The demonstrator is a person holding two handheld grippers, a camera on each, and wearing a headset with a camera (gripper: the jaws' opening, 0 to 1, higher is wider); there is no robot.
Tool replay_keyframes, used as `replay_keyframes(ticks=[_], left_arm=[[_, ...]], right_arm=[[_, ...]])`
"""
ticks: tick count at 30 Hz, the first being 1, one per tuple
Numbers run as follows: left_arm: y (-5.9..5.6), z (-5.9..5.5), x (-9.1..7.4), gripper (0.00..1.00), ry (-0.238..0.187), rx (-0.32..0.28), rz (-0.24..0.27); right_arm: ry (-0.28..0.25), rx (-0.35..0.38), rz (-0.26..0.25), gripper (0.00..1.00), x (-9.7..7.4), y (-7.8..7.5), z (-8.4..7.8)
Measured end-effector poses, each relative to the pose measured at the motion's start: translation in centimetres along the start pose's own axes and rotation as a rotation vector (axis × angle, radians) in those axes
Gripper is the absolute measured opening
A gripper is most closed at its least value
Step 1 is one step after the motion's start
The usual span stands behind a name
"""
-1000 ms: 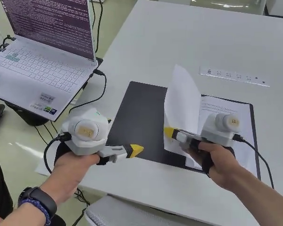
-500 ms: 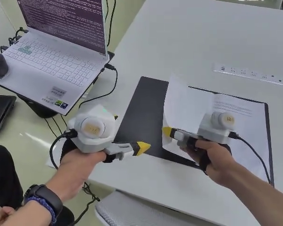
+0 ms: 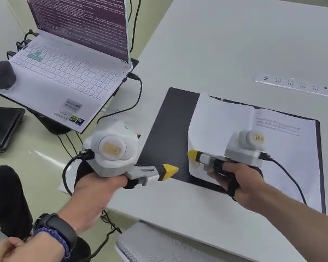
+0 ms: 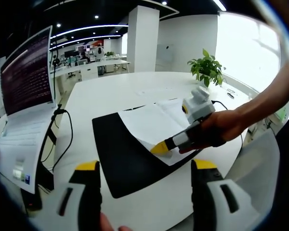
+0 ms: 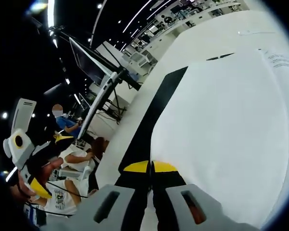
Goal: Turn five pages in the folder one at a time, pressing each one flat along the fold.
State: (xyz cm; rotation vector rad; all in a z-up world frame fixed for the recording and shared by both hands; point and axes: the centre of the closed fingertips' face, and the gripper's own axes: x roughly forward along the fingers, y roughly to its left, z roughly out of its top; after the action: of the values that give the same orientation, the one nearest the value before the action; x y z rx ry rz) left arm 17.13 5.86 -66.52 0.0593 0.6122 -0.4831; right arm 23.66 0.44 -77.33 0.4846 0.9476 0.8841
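A black folder (image 3: pixel 167 128) lies open on the white table (image 3: pixel 218 49), with printed sheets (image 3: pixel 287 142) on its right half. My right gripper (image 3: pixel 193 156) is shut on the lower edge of one white page (image 3: pixel 216 128), which leans low over the fold. In the right gripper view the yellow jaws (image 5: pixel 150 167) meet on that page (image 5: pixel 221 110), with the folder (image 5: pixel 149 120) under it. My left gripper (image 3: pixel 168 172) hovers open just off the folder's front left edge, holding nothing. The left gripper view has its tips (image 4: pixel 145 166) wide apart over the folder (image 4: pixel 120 159), facing the right gripper (image 4: pixel 160 147).
An open laptop (image 3: pixel 71 60) sits on a side desk at the left, with a mouse (image 3: pixel 1 73) and cables (image 3: pixel 120 109) beside it. A power strip (image 3: pixel 298 86) is set into the table behind the folder. A potted plant (image 4: pixel 207 70) stands far back.
The page held by my right gripper has dropped from nearly upright to a low lean over the fold. My left gripper has stayed beside the folder's front left edge. The head camera shifted.
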Motion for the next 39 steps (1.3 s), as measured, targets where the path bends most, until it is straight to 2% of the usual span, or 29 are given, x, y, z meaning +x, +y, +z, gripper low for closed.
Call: replay_keyframes(ticks=[5, 7, 8, 9, 10, 13, 18, 22, 24, 25, 27, 32, 36, 39], left_arm=[[-0.1, 0.4, 0.0, 0.77, -0.005, 0.003, 0.001], [-0.2, 0.3, 0.1, 0.77, -0.003, 0.003, 0.001], [-0.2, 0.2, 0.1, 0.77, 0.0, 0.005, 0.001], [-0.2, 0.2, 0.1, 0.77, 0.001, 0.004, 0.0], [-0.4, 0.1, 0.1, 0.77, 0.003, 0.001, -0.001], [-0.7, -0.2, 0.3, 0.77, 0.011, 0.003, -0.004], [-1.4, -0.4, 0.5, 0.77, 0.021, 0.008, -0.011], [-1.8, -0.6, 0.8, 0.77, 0.025, 0.001, -0.018], [-2.0, -0.8, 0.9, 0.77, 0.032, -0.002, -0.02], [-2.2, -1.0, 1.0, 0.77, 0.038, -0.002, -0.026], [-2.5, -1.1, 1.2, 0.76, 0.039, 0.0, -0.028], [-2.7, -1.6, 1.7, 0.73, 0.052, -0.013, -0.029], [-2.5, -2.0, 2.3, 0.7, 0.069, -0.018, -0.027], [-2.5, -2.1, 2.8, 0.68, 0.076, -0.018, -0.029]], right_arm=[[0.02, 0.026, -0.015, 0.0, 0.5, -0.8, -0.7], [0.04, -0.002, -0.01, 0.06, 0.7, -0.7, -1.4], [0.058, -0.011, 0.006, 0.14, 0.7, -0.2, -1.9], [0.049, -0.032, 0.068, 0.17, 0.5, 0.9, -1.8], [0.033, 0.008, 0.048, 0.21, 0.6, 0.8, -1.5], [0.03, -0.016, 0.06, 0.28, 0.5, 1.1, -1.5], [0.027, 0.005, 0.132, 0.45, 0.2, 2.5, -1.3], [0.036, -0.011, 0.141, 0.49, 0.0, 2.7, -1.5], [0.035, 0.001, 0.169, 0.54, -0.3, 3.0, -1.4], [0.03, 0.001, 0.198, 0.57, -0.5, 3.5, -1.3], [0.026, -0.016, 0.216, 0.56, -1.1, 3.9, -1.3], [0.008, -0.064, 0.216, 0.51, -2.6, 3.7, -0.5], [-0.026, -0.125, 0.19, 0.45, -4.0, 3.1, 0.7], [-0.024, -0.178, 0.167, 0.39, -4.9, 2.5, 1.1]])
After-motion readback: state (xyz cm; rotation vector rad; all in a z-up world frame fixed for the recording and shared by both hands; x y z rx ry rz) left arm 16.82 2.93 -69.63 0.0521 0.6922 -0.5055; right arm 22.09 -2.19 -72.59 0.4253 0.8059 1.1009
